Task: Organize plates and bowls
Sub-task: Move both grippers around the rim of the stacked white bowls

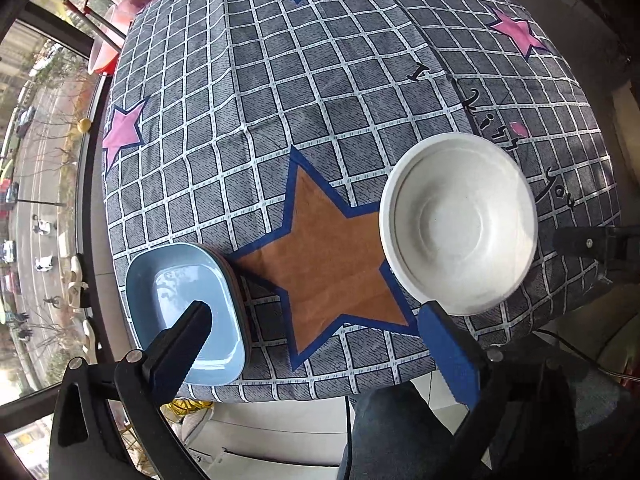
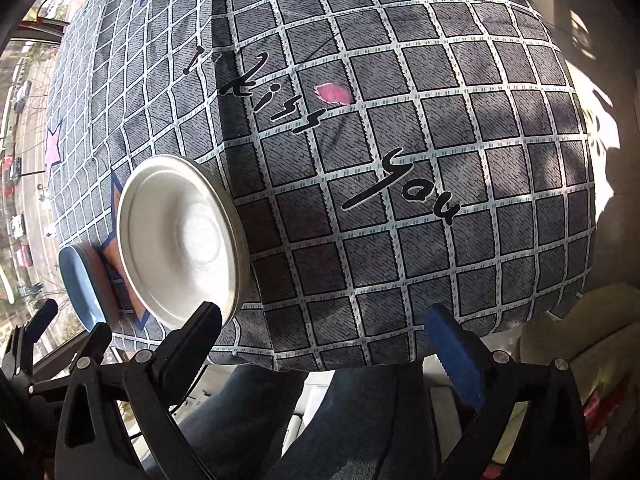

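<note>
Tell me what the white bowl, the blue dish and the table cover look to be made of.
White bowl: matte, faintly speckled, with a moulded ridge under the rim; likely plastic or pulp fibre, hard to say.
Blue dish: smooth and glossy, mirroring the window; probably plastic or melamine, possibly glazed ceramic. A darker edge shows beneath it, perhaps a second dish.
Cover: printed woven cloth, creased and draping over the edge.

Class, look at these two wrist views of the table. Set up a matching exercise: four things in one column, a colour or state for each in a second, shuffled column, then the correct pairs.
Things:
1. round plate
2. square plate
3. big star on the tablecloth
4. left tool

Colour or state:
A. open, holding nothing
B. light blue
C. white
D. orange-brown with a blue outline

Pairs: 1-C, 2-B, 3-D, 4-A
</note>
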